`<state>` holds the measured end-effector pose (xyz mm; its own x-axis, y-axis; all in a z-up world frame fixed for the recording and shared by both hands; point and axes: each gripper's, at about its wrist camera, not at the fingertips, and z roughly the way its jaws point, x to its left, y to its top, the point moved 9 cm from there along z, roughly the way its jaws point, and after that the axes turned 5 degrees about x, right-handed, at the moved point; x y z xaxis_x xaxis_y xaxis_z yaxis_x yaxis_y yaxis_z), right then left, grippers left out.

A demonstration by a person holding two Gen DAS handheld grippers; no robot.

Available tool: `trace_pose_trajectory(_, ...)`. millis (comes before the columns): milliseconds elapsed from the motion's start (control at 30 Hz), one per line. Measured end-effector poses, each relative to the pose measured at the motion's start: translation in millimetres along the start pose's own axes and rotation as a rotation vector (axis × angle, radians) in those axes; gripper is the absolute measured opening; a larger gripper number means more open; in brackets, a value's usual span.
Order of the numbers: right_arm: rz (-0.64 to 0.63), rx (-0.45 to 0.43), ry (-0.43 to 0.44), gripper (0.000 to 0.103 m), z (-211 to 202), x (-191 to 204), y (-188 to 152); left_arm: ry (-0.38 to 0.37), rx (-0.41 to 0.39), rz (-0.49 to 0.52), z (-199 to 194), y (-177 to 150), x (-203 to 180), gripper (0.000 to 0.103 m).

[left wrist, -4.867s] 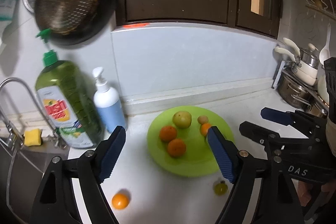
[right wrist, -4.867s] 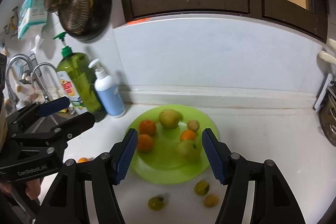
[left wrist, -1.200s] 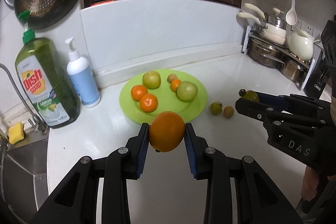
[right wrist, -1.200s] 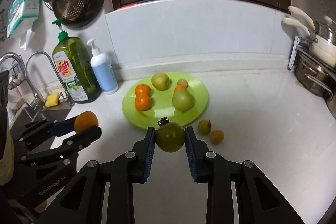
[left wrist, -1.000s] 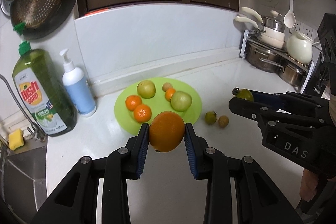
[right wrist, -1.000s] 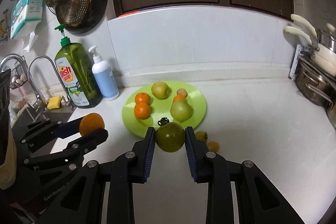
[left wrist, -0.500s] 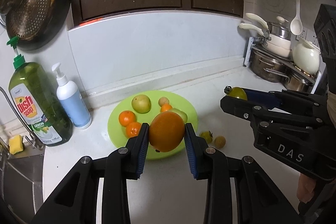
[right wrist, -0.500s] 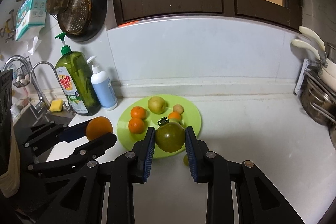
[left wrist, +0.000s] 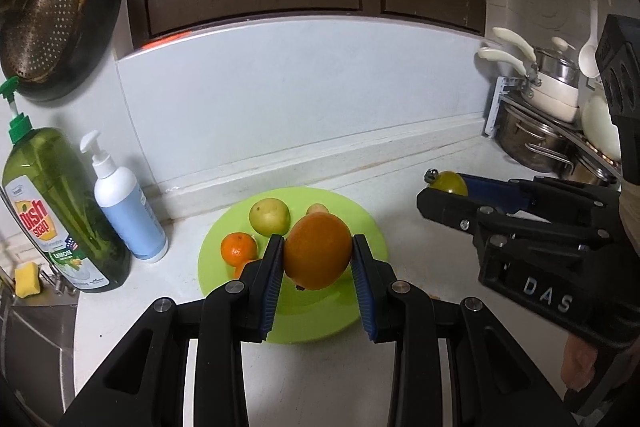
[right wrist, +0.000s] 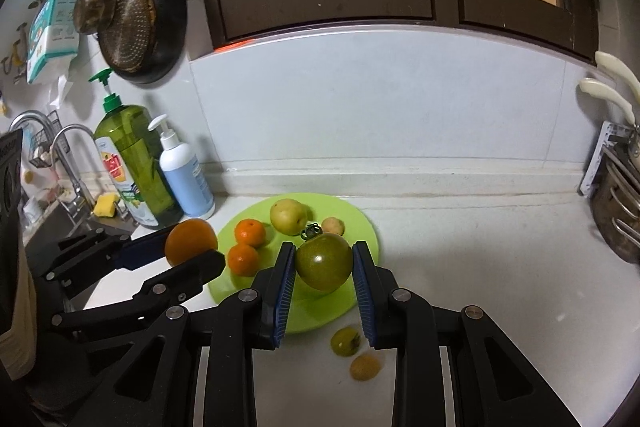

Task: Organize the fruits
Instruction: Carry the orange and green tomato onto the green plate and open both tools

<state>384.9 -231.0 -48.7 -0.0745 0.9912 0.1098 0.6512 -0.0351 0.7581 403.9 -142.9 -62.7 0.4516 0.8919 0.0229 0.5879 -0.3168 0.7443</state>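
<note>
Ribbed blue left tongs (left wrist: 318, 263) pinch a round orange (left wrist: 318, 251); right tongs (right wrist: 323, 265) clamp a glossy green tomato (right wrist: 323, 261).

plate (right wrist: 366, 223) lime green | orange (left wrist: 318, 251) orange | tomato (right wrist: 323, 261) dark green | gripper pads (right wrist: 285, 291) blue

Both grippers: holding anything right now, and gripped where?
Left gripper clamps an orange across its sides. Right gripper clamps a green tomato across its sides, stem up.

both wrist views look forward and down from close above the counter, sharing the green plate (left wrist: 372, 227) (right wrist: 370, 227).
</note>
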Motion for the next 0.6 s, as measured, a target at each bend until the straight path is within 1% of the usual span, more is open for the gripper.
trace_pose_trajectory(267, -0.003, 0.031, -0.001, 0.030, 27.3, -22.2, 11.6, 0.018, 0.031, -0.002, 34.0, 7.6, 6.6, 0.033)
trace_pose_trajectory(333, -0.004, 0.046, 0.008, 0.030, 37.0, -24.6, 13.7, 0.010, 0.042, -0.009, 43.2, 9.5, 9.7, 0.033)
trace_pose_trajectory(467, -0.008, 0.087, 0.031, 0.030, 59.5, -25.6, 15.9, -0.005, 0.081, -0.022, 65.2, 11.8, 16.3, 0.033)
trace_pose_trajectory(600, -0.015, 0.143, 0.057, 0.030, 87.2, -25.2, 13.5, -0.003, 0.124, -0.027, 87.2, 10.2, 23.2, 0.033)
